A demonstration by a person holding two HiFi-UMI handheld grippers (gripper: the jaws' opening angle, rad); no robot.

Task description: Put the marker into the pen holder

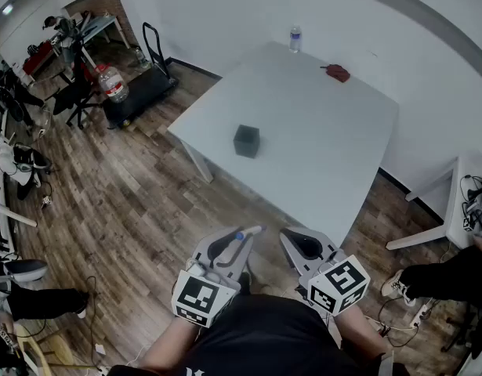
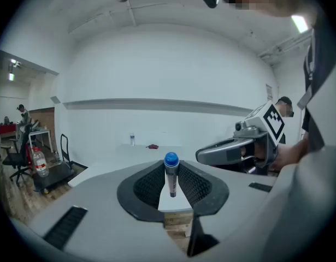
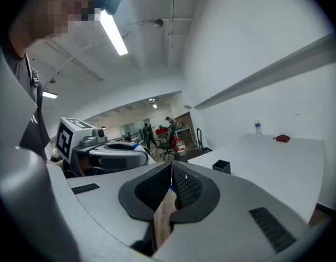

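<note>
Left gripper view: marker (image 2: 171, 174) between jaws

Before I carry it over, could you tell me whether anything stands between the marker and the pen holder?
Nothing visible does. The left gripper holds the marker short of the table, and the pen holder stands alone on it. The bottle and the red thing lie far beyond, by the wall.

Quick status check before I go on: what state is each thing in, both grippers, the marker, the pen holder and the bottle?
left gripper: shut on the marker, short of the table.
marker: clamped between the left fingers, blue end showing, not yet in the holder.
right gripper: shut, nothing between its fingers.
pen holder: upright on the table, untouched.
water bottle: upright at the table's far edge.
</note>
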